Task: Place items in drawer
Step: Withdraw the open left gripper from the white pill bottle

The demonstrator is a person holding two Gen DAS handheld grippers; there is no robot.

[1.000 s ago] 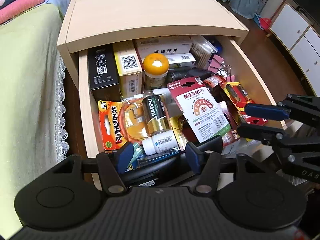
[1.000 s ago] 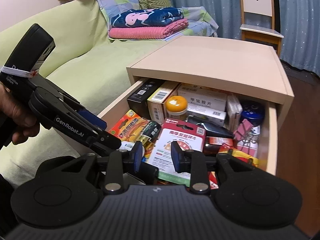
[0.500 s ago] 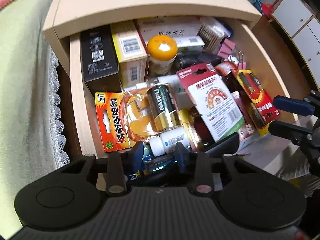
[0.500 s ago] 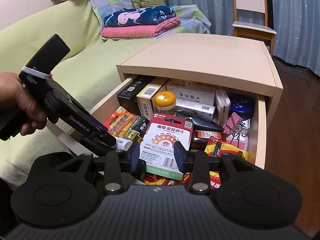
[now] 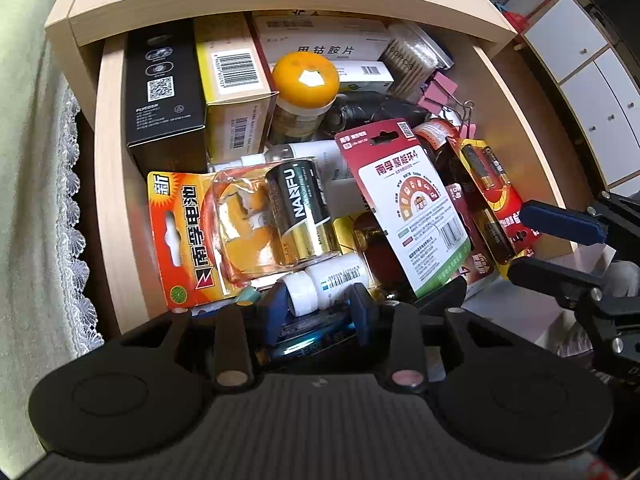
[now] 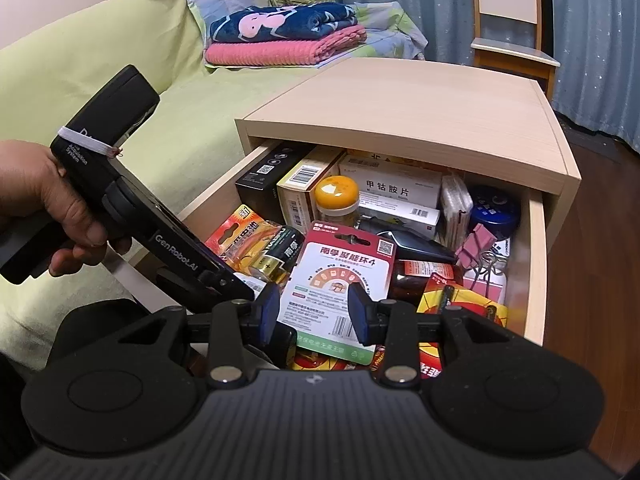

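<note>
Left gripper (image 5: 318,308) fingers, narrowly parted, straddle a small white-capped pill bottle (image 5: 324,280) at the front of the crowded pale wooden drawer (image 5: 110,200); right gripper (image 6: 314,314) fingers hang apart, empty.

"NANFU" runs along the black-and-gold battery (image 5: 304,212); "GenRobot.AI" marks the left gripper's body (image 6: 176,252); "甲钴胺片" labels the far white medicine box (image 6: 390,188).

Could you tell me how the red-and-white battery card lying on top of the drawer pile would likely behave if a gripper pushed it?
The battery card looks thin and flat, so probably light and bendy. It lies tilted on uneven clutter, so it would likely slide or tip.
</note>
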